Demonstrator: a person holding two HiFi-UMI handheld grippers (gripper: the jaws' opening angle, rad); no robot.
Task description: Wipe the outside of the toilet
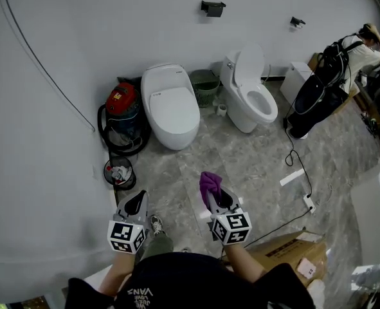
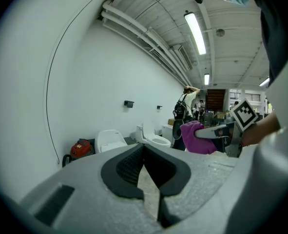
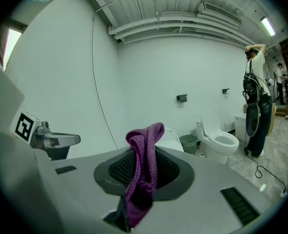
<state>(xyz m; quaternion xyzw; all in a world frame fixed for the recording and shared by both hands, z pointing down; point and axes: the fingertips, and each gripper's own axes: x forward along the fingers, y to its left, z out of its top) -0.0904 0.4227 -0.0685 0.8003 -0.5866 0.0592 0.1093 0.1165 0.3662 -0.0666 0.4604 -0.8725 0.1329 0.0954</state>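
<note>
Two white toilets stand against the far wall: a closed-lid toilet [image 1: 170, 105] [image 2: 109, 139] and an open-lid toilet [image 1: 251, 89] [image 3: 219, 139]. My right gripper [image 1: 215, 197] [image 3: 144, 152] is shut on a purple cloth [image 1: 209, 183] [image 3: 143, 172] [image 2: 197, 136], which bunches out above the jaws. It hovers over the grey floor, well short of both toilets. My left gripper [image 1: 136, 203] [image 2: 144, 147] is level with it to the left, its jaws closed with nothing between them. In the right gripper view the cloth partly hides the closed-lid toilet [image 3: 172, 138].
A red vacuum [image 1: 122, 102] with a black hose sits left of the closed-lid toilet, a small round bin [image 1: 119, 171] nearer me. A green basket [image 1: 206, 85] stands between the toilets. A person [image 1: 363, 44] and black bag [image 1: 318, 95] are far right. Cable, power strip [image 1: 308, 203] and cardboard box [image 1: 292, 253] lie right.
</note>
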